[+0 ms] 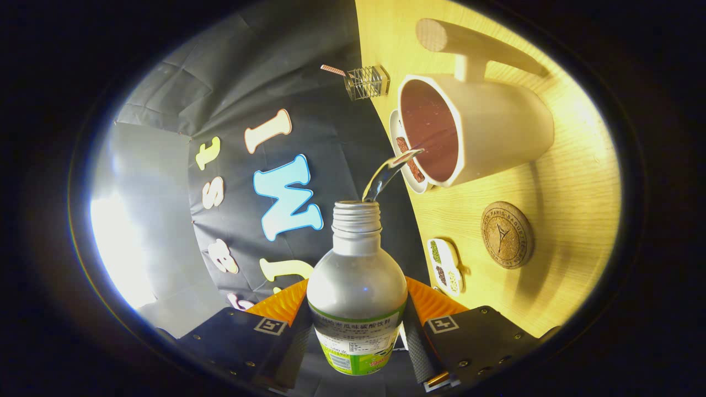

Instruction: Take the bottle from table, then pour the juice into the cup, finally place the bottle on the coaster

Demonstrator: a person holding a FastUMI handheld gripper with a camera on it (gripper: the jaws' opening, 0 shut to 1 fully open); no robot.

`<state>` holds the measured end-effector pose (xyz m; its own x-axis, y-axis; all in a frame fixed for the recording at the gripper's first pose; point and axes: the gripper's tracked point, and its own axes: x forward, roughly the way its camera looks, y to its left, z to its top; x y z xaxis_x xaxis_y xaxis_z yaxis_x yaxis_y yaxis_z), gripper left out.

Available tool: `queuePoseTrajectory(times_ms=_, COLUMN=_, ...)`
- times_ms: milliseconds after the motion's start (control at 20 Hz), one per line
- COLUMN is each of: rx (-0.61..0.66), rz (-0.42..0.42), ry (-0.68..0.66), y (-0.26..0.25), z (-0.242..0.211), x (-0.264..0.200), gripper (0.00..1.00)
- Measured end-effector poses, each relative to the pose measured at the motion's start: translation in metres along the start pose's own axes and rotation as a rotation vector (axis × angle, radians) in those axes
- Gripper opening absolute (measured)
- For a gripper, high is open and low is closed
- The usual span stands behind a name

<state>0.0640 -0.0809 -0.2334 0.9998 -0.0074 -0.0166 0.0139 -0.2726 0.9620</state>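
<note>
My gripper is shut on a clear bottle with a green label and no cap; both fingers press its sides. The view is rolled sideways, so the wooden table stands like a wall beyond the fingers. A thin clear stream runs from the bottle's mouth into a pale cup with a dark inside and a long handle. A round cork coaster lies on the table beside the cup, nearer the fingers.
A small white plate with brown pieces sits by the cup's rim. A small white dish with greenish bits lies close to the fingers. A wire holder stands at the table's far edge.
</note>
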Motion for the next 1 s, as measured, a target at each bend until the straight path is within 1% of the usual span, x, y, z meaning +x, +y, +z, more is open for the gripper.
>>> queuePoseTrajectory(times_ms=1000, rx=0.063, rz=0.017, ry=0.006, y=-0.003, z=-0.003, x=0.0013, gripper=0.77)
